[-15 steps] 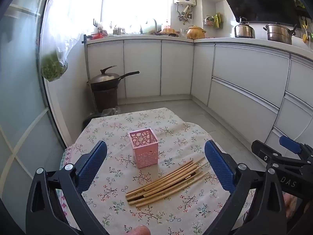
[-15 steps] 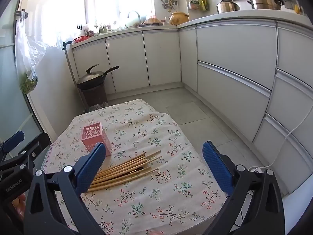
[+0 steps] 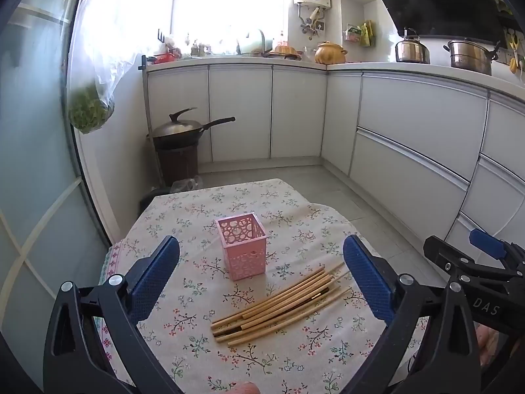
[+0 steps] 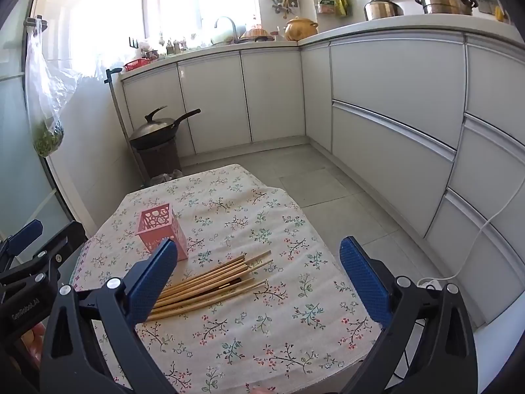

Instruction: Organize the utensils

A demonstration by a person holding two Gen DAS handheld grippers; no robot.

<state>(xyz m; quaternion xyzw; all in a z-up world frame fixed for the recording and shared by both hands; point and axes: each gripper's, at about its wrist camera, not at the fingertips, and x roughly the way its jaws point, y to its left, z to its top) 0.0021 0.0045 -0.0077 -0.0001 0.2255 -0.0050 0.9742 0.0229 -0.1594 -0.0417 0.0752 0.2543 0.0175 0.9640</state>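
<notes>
1. Chopsticks (image 3: 279, 305) of bamboo, lying in one loose bundle on the floral tablecloth (image 3: 295, 354), near the middle of the small worktop, thin ends pointing away and toward the right in the left wrist view.
2. Also seen in the right wrist view (image 4: 210, 282), with near ends partly hidden behind one blue pad (image 4: 151, 282).
3. Pink holder (image 3: 242, 245) with round cut-outs standing upright just beyond the bundle, close beside it but apart; seems empty inside, as far as the openings show.
4. Left tongs (image 3: 262, 272) spread wide, nothing between the pads, hanging above the near edge of the cloth, with holder and bundle seen in the gap.
5. Right tongs (image 4: 259, 279) spread wide too, nothing pinched, above the cloth to the right side of the bundle.
6. Right tongs visible at the right edge of the left wrist view, left tongs at the left edge of the right wrist view; both apart from the chopsticks.
7. Behind the worktop: white cabinets (image 3: 295, 115), a covered wok (image 3: 178, 129) on a brown bin, a hanging plastic bag (image 3: 90, 111) with greens.
</notes>
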